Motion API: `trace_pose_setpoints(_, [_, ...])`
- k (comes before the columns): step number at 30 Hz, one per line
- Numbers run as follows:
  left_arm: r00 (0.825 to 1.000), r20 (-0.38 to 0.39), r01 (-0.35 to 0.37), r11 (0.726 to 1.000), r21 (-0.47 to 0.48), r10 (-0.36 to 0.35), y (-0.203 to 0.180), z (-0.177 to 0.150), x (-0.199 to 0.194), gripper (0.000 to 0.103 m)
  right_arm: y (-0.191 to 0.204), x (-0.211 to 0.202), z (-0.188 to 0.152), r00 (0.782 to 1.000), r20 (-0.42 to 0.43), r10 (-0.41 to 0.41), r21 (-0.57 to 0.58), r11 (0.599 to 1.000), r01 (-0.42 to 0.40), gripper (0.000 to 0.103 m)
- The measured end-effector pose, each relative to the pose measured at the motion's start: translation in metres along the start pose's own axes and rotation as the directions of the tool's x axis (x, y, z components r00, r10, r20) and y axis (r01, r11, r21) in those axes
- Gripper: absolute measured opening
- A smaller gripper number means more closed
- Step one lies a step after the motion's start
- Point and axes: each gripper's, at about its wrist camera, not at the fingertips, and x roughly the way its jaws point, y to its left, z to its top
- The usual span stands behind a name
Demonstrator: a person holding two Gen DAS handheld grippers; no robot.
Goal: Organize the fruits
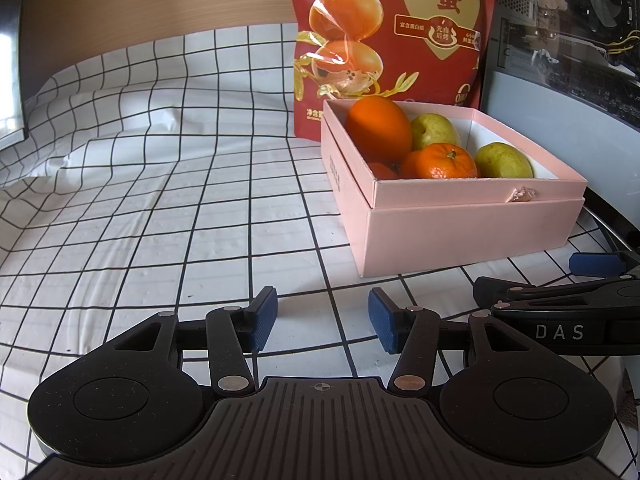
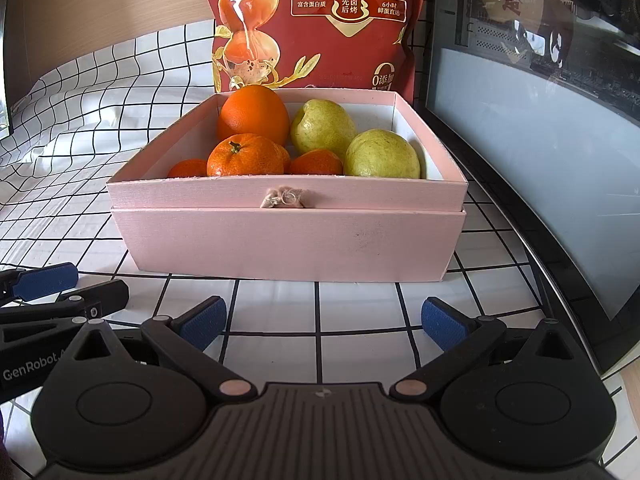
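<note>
The pink box [image 2: 288, 240] sits on the grid-patterned tablecloth [image 1: 160, 200], and all the fruit is inside it — a large orange [image 2: 254, 114] at the back left, two green pears [image 2: 322, 126] on the right side, and small mandarins [image 2: 245, 156] along the near wall. A red snack bag [image 2: 316, 20] stands upright just behind the box. The right gripper [image 2: 324, 320] hovers in front of the box, jaws spread wide and holding nothing. The left gripper [image 1: 322, 320] is beside it — parted about halfway, also empty, over bare cloth
</note>
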Motion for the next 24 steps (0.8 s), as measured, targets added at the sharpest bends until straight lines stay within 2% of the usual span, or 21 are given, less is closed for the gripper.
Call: trace_pose_setpoints(24, [1.000,0.001,0.011,1.000,0.010,-0.011,0.0021,-0.0004,0.0003,0.055,-0.0007,0.0000,-0.0002,1.000,0.000,0.000,0.000,1.000,0.000,0.103])
